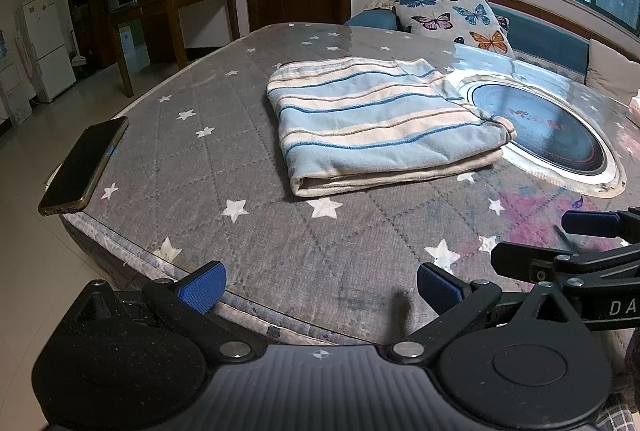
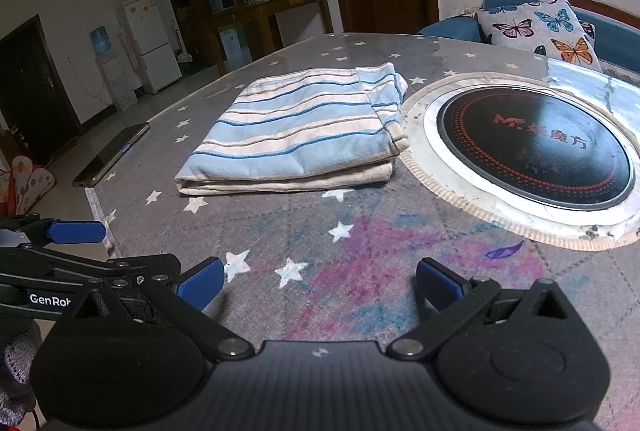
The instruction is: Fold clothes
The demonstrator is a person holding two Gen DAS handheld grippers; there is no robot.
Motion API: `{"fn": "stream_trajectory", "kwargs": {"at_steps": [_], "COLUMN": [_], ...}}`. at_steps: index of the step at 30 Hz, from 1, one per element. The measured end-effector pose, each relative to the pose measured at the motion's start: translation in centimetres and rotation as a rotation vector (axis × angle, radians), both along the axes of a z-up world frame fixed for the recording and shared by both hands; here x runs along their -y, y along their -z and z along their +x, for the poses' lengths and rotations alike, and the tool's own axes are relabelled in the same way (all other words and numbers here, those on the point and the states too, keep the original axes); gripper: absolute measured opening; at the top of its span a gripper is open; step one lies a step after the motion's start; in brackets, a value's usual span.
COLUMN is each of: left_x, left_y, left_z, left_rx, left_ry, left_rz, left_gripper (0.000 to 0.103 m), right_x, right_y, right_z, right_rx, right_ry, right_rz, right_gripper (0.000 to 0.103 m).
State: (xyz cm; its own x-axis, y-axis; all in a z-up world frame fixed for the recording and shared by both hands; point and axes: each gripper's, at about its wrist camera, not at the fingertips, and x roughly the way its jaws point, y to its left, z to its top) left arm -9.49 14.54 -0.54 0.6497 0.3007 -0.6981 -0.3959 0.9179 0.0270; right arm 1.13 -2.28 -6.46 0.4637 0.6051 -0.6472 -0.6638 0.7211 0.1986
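Right now my left gripper (image 1: pixel 320 289) hangs wide open over the near edge of the table (image 1: pixel 280 255), its blue pads holding nothing. My right gripper (image 2: pixel 320 285) is just as wide and just as empty, low over the pink-stained patch of the star-print cover. Farther out, in the middle of the table, the striped garment (image 2: pixel 296 135) lies folded into a flat stack, its right edge touching the rim of the round cooktop (image 2: pixel 532 147). A phone (image 1: pixel 84 167) overhangs the left edge, well apart from the garment.
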Motion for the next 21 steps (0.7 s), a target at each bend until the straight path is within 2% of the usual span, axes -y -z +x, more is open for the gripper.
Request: {"fn": "stream_trajectory", "kwargs": {"at_steps": [21], "left_x": [-0.15], "left_y": [0.03], "left_z": [0.57], "left_rx": [0.001], "left_ry": [-0.001], "left_rz": [0.002], "left_gripper": [0.103], "right_x": [-0.17], "right_y": [0.17], "right_z": [0.34], "right_rx": [-0.009], "right_ry": [0.002], "right_rz": [0.003], "right_gripper": [0.103]}}
